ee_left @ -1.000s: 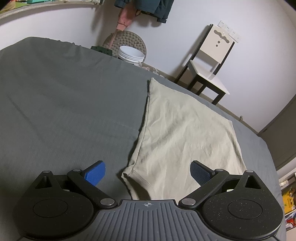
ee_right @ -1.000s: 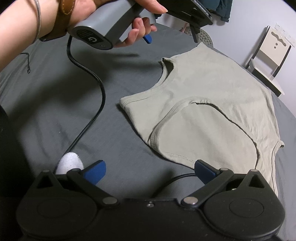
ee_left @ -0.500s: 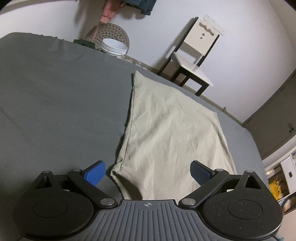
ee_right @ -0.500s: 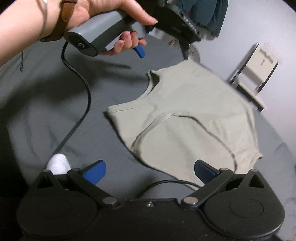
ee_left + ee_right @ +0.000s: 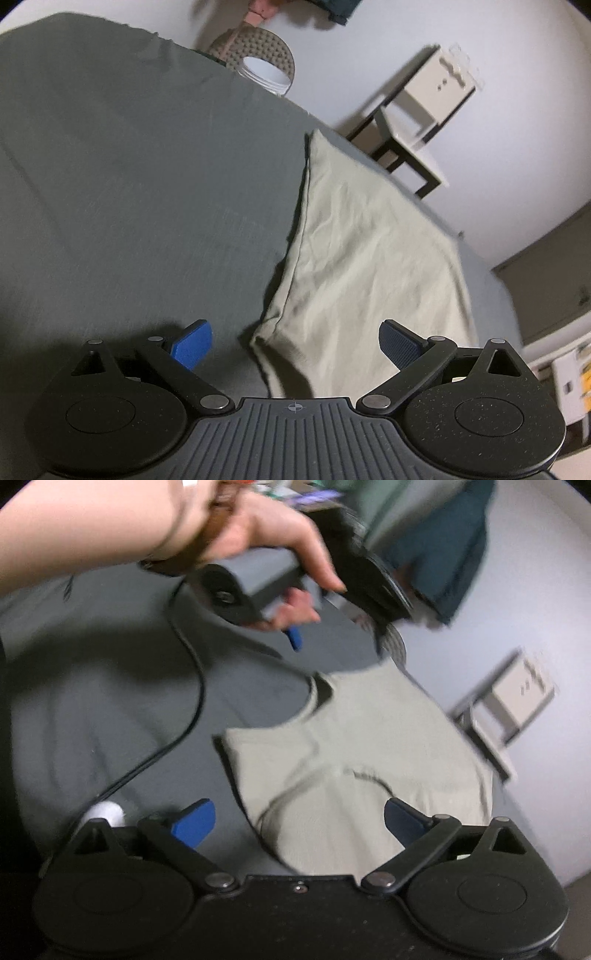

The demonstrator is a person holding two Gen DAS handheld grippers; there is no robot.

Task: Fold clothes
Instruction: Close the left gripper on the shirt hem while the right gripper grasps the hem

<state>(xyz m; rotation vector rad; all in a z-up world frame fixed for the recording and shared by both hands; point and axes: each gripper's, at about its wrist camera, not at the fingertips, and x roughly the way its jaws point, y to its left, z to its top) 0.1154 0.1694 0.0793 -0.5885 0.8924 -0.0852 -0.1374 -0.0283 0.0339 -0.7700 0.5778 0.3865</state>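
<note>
Both the left gripper [image 5: 295, 341] and the right gripper [image 5: 299, 821] are hanging released above the beige shirt [image 5: 369, 746], the right one just closing slightly; the shirt is lying on the bed [image 5: 129, 177] toward 1 o'clock.

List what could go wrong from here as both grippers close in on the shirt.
1. The left gripper is open over the shirt corner; its fingers might pinch the grey bedsheet too.
2. The black cable trails across the bed near the shirt and could snag.
3. The right gripper, just narrowing around nothing, may catch only one layer.
</note>
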